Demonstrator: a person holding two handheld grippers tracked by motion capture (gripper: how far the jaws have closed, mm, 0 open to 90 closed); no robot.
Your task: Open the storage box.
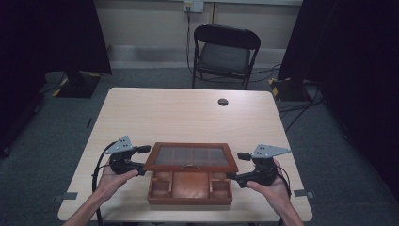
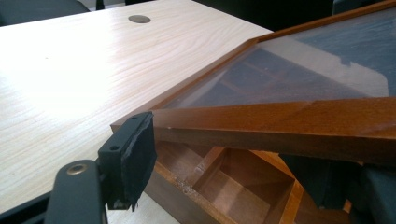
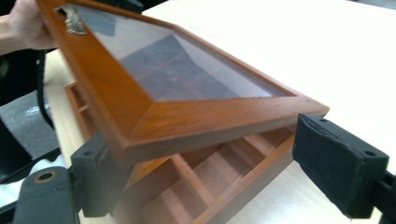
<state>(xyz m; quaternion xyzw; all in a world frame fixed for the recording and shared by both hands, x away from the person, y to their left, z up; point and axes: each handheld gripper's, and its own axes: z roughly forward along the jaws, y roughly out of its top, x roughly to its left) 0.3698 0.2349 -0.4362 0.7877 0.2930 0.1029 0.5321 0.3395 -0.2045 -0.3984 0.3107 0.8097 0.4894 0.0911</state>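
A brown wooden box with open compartments sits at the table's near edge. Its glass-paned lid is tilted up at the front, with a metal clasp on the front rail. My left gripper is at the lid's left end. In the left gripper view one pad sits against a lid corner and the other jaw lies under the rail. My right gripper is at the right end. Its near pad is tucked under the lid corner, and its far pad stands just clear.
The pale wooden table has a round cable hole near its far edge. A black folding chair stands behind it. Dark curtains flank both sides and cables run over the floor at right.
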